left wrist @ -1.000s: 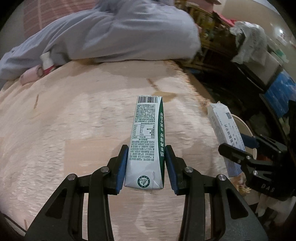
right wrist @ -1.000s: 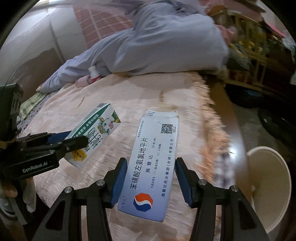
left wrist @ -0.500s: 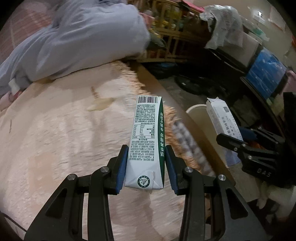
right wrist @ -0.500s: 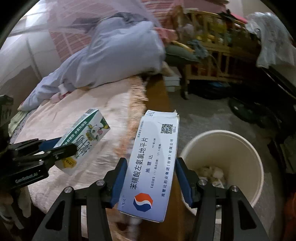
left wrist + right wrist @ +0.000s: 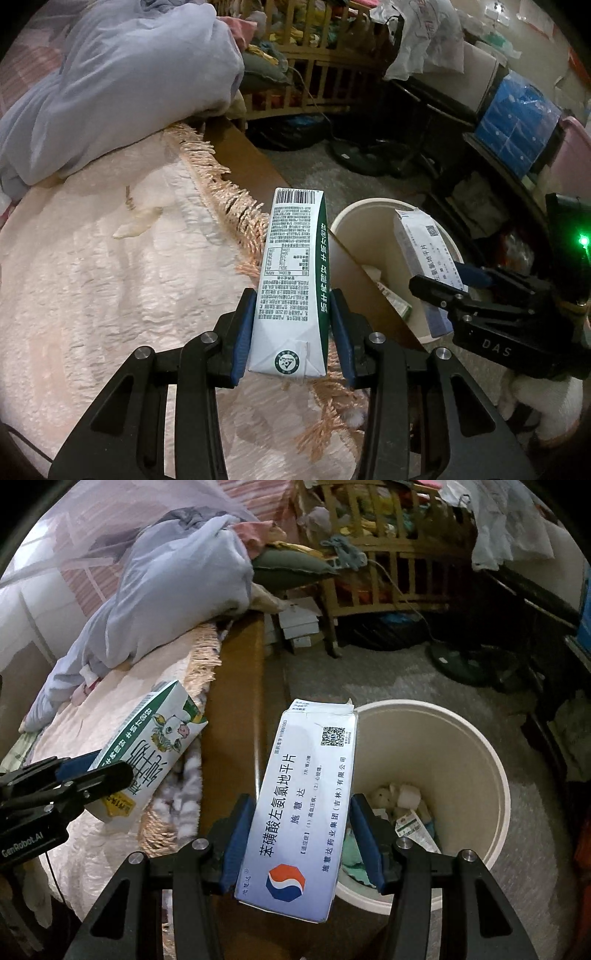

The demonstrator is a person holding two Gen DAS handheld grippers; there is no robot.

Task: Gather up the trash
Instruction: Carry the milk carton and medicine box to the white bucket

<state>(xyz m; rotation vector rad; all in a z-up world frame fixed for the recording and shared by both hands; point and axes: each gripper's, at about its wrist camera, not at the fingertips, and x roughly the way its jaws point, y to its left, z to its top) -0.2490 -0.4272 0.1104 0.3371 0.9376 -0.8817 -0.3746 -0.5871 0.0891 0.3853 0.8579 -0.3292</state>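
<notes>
1. Two pieces of trash are in hand. The left gripper (image 5: 291,334) has its blue-padded fingers (image 5: 243,332) clamped on the narrow sides of a green-and-white milk carton (image 5: 291,288), near its folded base. The right gripper (image 5: 303,843) is clamped on the long edges of a flat white cardboard medicine box (image 5: 306,805).
2. Handling, as a judgement: both look light and probably empty. The carton's coated card is stiff but will dent under pressure, and its surface is fairly slick; the grip low on the narrow sides suits it. The medicine box is thin and torn open at its top, so it crushes easily; holding it by the edges near the lower half keeps it from buckling.
3. Position: the medicine box hangs at the near rim of the round cream plastic bin (image 5: 495,775); the carton sits over the fringed edge of the pink bedspread (image 5: 110,277), beside the bin.
4. Left wrist view alone shows the carton's barcode and printed panel.
5. Right wrist view alone shows the carton's cow picture and most of the crumpled paper and wrappers in the bin.
</notes>
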